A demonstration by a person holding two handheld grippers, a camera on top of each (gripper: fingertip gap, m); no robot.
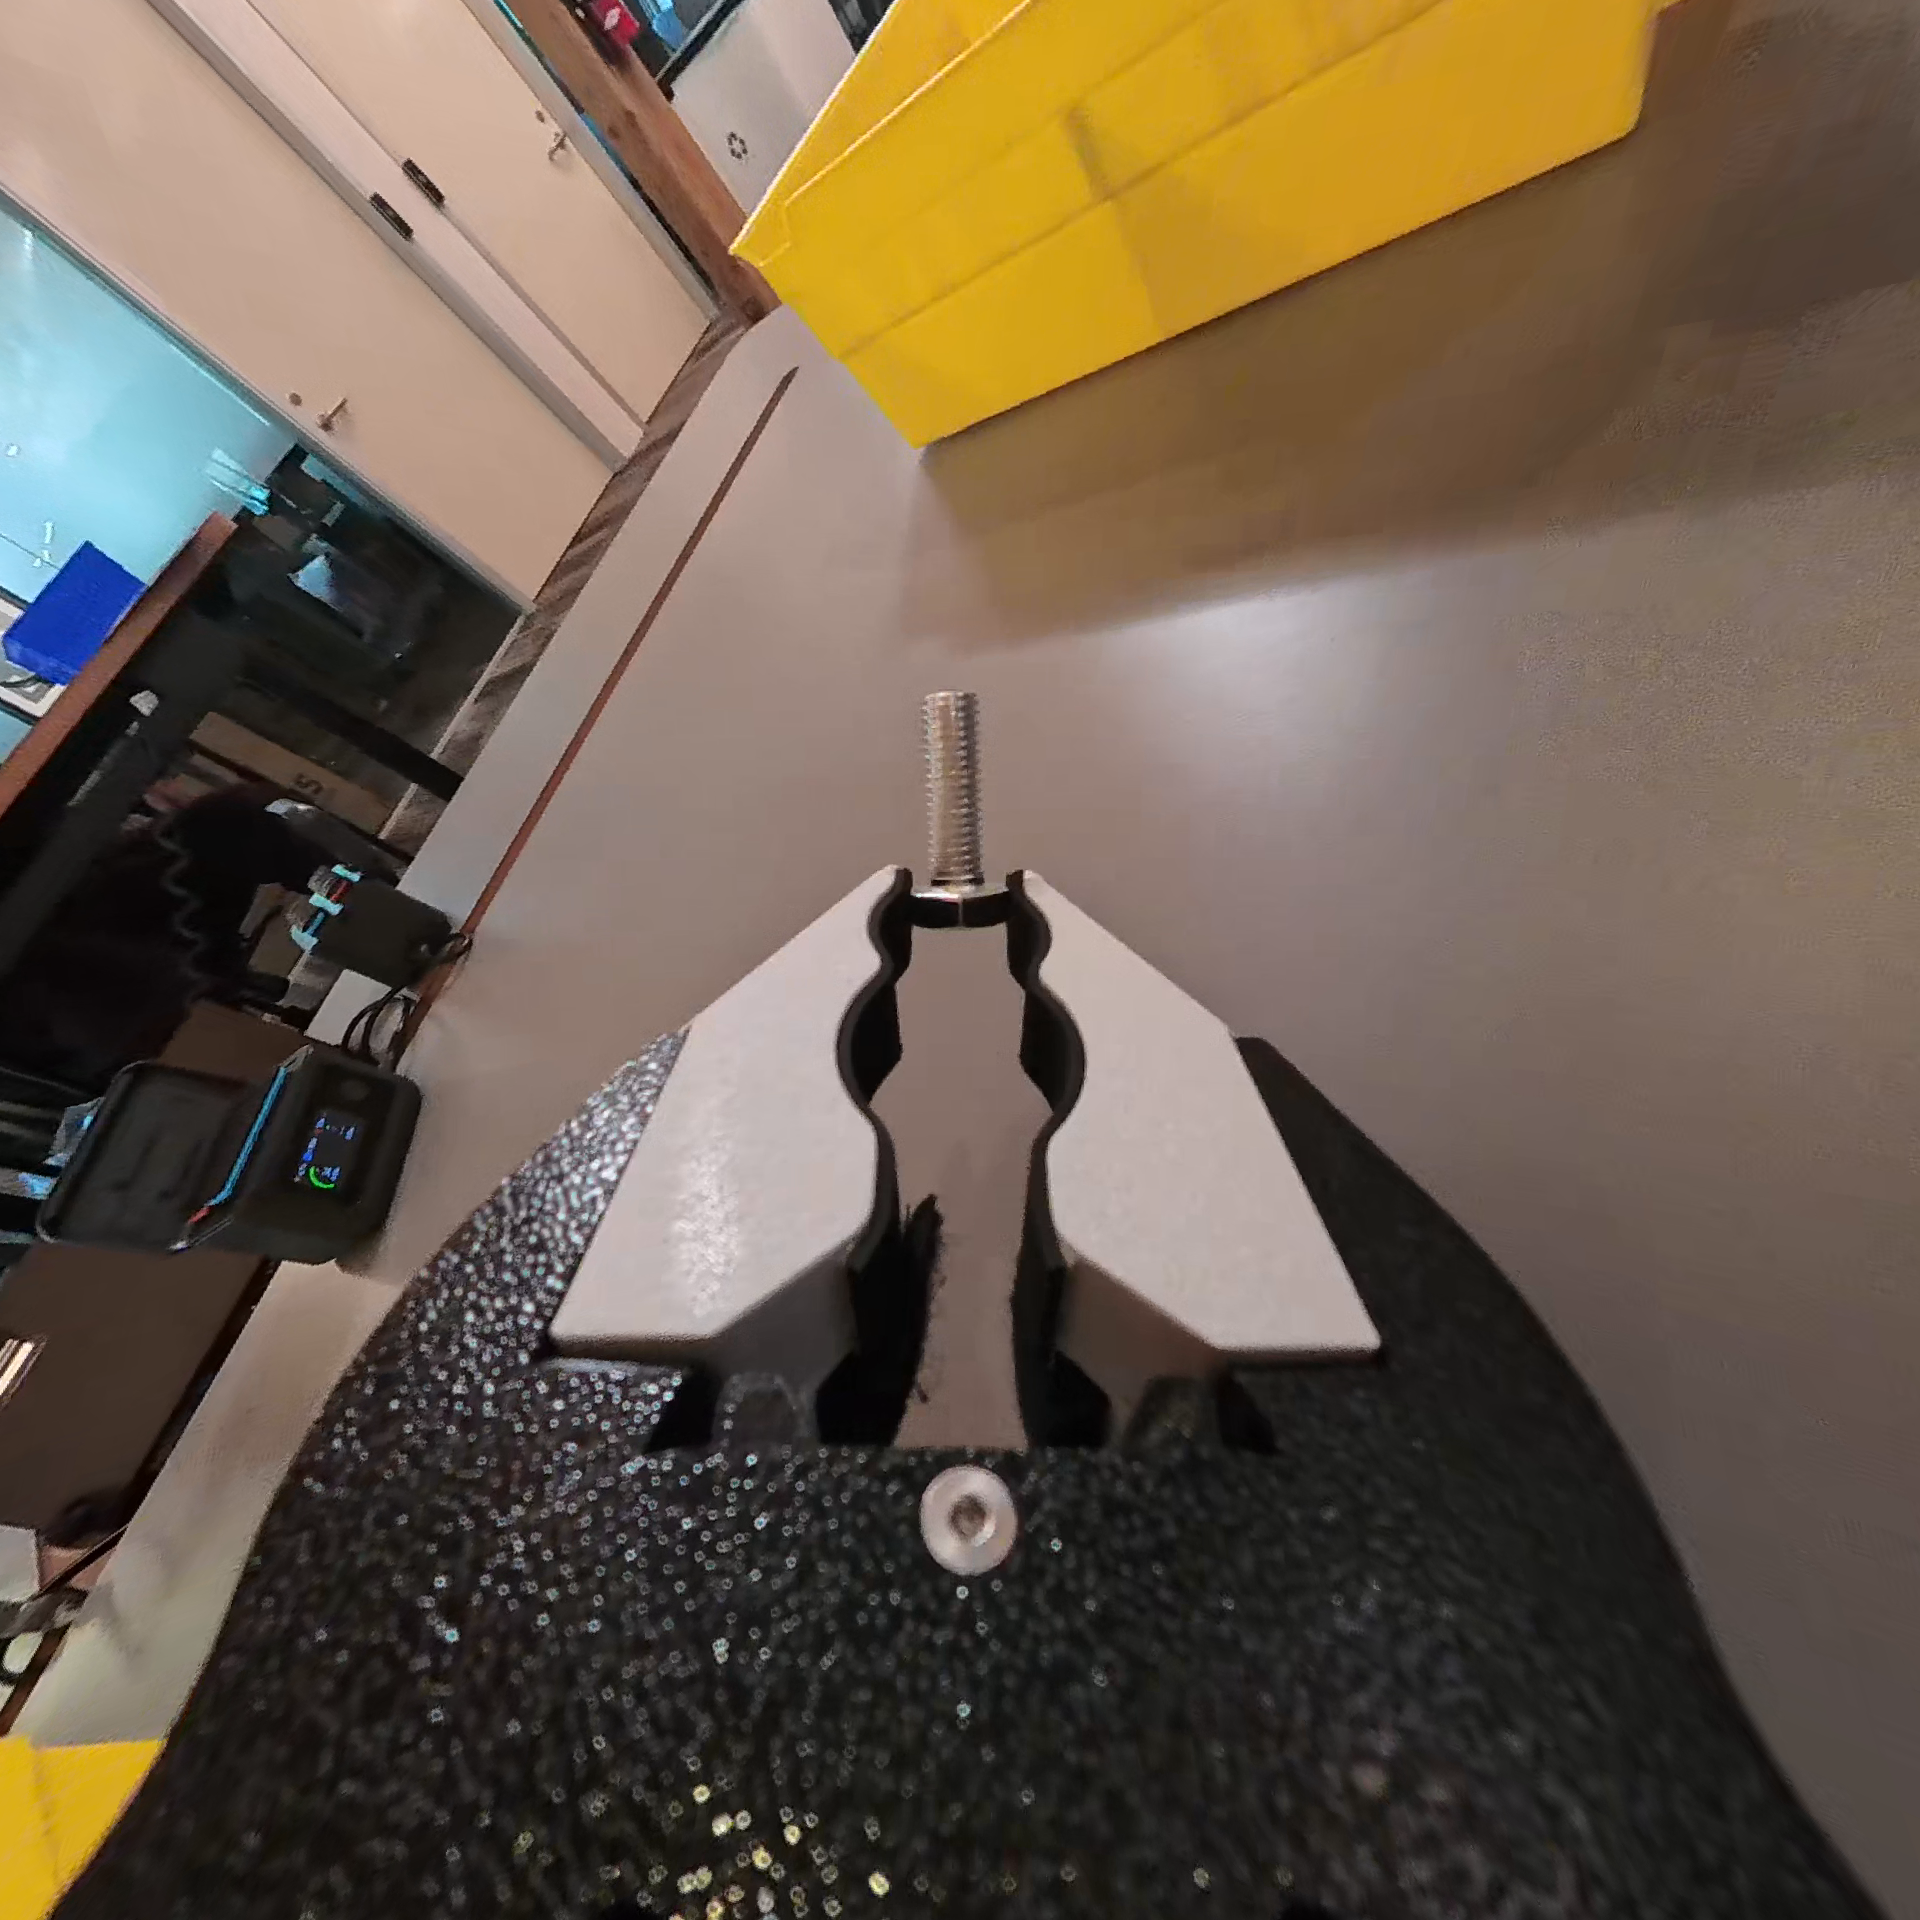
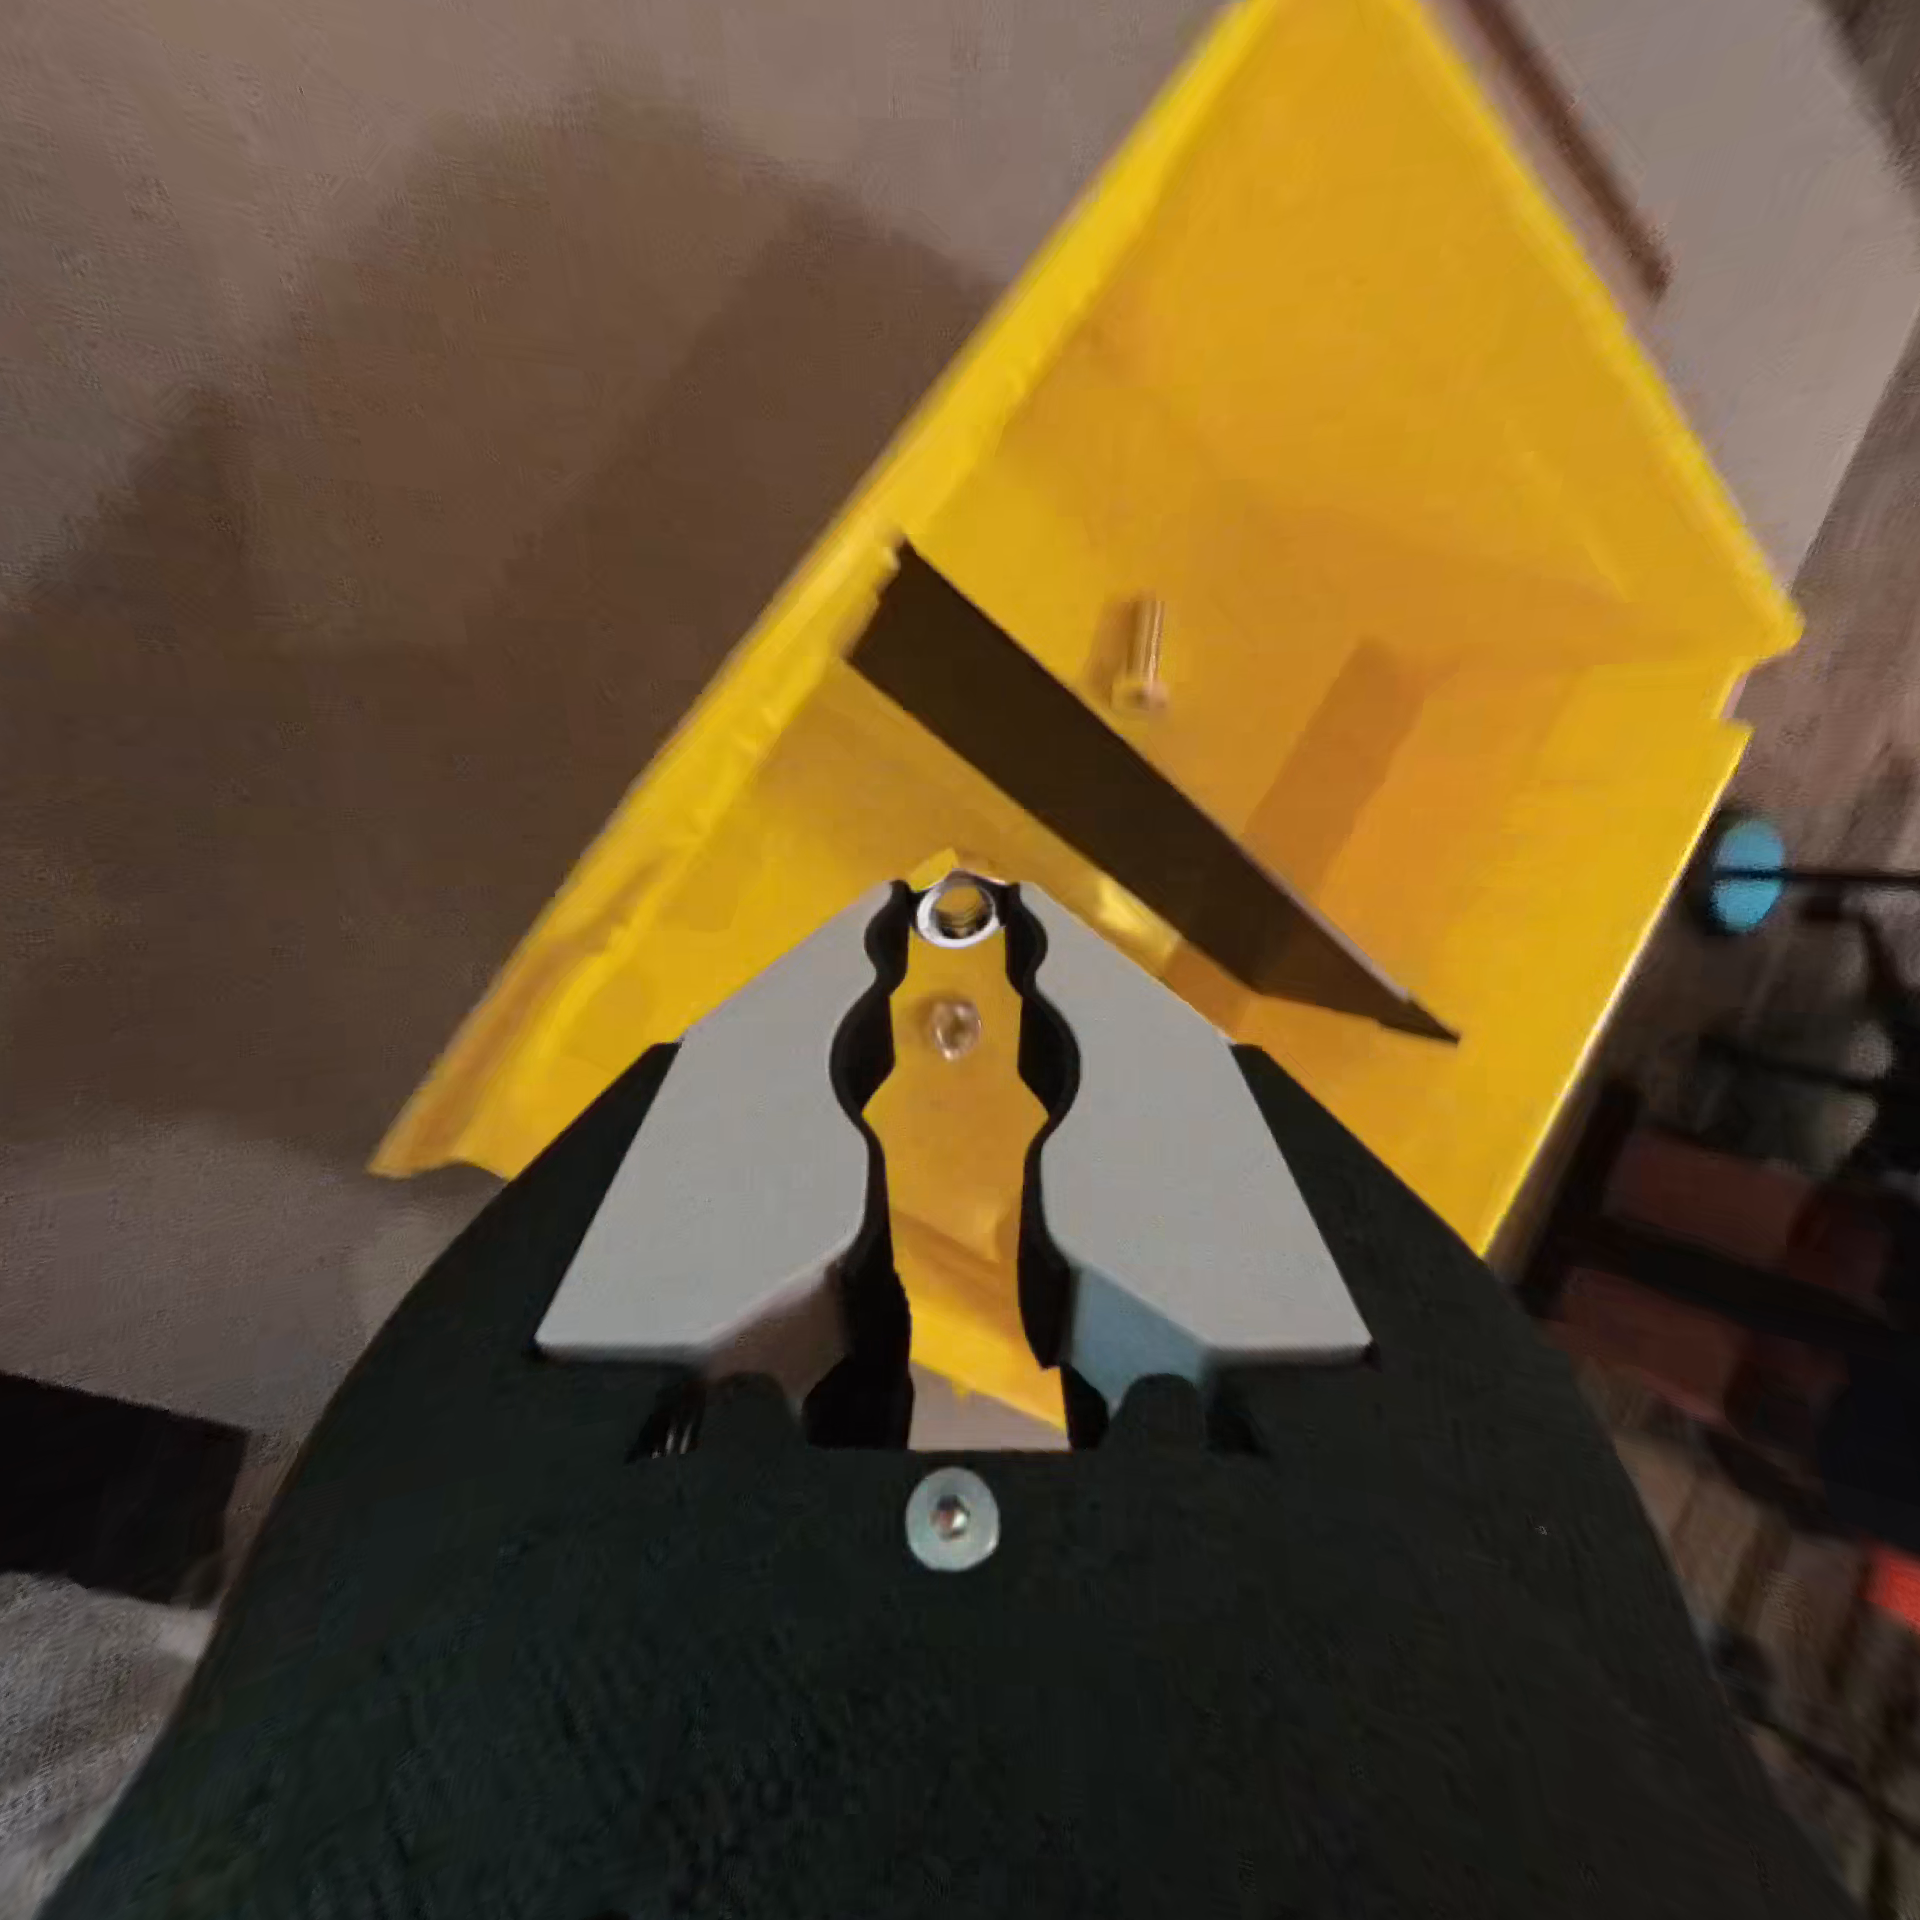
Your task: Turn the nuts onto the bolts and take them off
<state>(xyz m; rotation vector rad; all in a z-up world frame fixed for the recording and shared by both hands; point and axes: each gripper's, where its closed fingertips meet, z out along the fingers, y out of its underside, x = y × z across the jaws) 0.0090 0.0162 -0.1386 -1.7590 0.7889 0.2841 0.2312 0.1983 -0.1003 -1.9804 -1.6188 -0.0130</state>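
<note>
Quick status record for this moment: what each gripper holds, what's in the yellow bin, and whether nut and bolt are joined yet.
left gripper: shut on the bolt by its head, threaded shaft pointing forward, bare
right gripper: shut on the nut at its fingertips, bore facing the camera
yellow bin: divided by a black divider; a loose bolt on one side, a loose nut on the other
joined: no, nut and held bolt are apart
table: grey, bin rests on it
</note>
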